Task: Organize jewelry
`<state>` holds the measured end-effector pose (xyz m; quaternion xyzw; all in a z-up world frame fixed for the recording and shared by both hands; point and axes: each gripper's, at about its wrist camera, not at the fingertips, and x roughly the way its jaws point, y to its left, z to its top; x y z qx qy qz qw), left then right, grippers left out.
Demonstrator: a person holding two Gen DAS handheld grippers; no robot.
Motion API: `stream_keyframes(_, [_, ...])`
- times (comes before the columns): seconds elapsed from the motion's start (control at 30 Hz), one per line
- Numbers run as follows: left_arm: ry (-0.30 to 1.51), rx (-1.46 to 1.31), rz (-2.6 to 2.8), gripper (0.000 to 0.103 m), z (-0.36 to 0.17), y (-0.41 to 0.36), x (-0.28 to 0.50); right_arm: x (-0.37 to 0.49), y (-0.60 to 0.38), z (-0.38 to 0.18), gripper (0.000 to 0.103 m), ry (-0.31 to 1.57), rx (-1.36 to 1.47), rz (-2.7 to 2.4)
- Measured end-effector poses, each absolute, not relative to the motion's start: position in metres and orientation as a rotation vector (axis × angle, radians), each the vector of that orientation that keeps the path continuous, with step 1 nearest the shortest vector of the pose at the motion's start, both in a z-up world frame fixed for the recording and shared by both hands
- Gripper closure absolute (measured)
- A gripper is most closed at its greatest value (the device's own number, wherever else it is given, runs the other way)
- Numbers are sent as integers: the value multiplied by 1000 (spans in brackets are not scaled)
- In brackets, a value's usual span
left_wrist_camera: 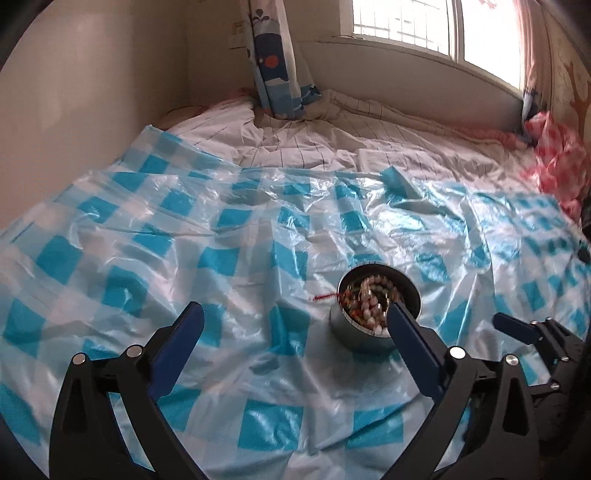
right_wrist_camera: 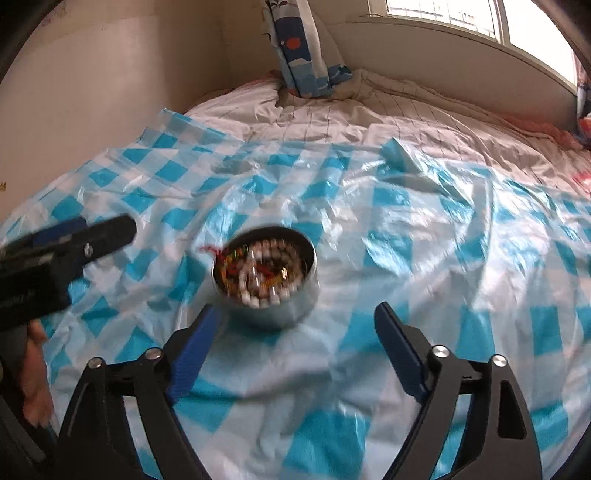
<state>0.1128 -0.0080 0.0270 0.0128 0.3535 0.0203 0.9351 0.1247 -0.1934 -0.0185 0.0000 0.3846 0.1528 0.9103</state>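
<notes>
A round metal tin point(left_wrist_camera: 354, 332) stands on the blue-and-white checked plastic sheet point(left_wrist_camera: 184, 258). It holds bead bracelets point(left_wrist_camera: 369, 299) and a red tassel point(left_wrist_camera: 325, 297) that hangs over its left rim. My left gripper point(left_wrist_camera: 293, 314) is open and empty, with its right finger just in front of the tin. In the right wrist view the tin point(right_wrist_camera: 273, 310) sits just beyond my open, empty right gripper point(right_wrist_camera: 299, 314), nearer its left finger. The beads point(right_wrist_camera: 258, 273) are blurred. The left gripper point(right_wrist_camera: 77, 236) shows at the left edge there.
The sheet covers a bed with a white gridded cover point(left_wrist_camera: 314, 144). A patterned curtain point(left_wrist_camera: 275, 59) hangs at the far wall under a window point(left_wrist_camera: 406, 22). Pink fabric point(left_wrist_camera: 557, 158) lies at the right. A wall point(right_wrist_camera: 92, 92) runs along the left.
</notes>
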Motion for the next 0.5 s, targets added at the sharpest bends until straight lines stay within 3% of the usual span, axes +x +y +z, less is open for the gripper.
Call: stream_keyframes(0.5, [788, 61, 23, 8, 5, -25, 30, 61, -234, -21, 19, 788, 48, 265])
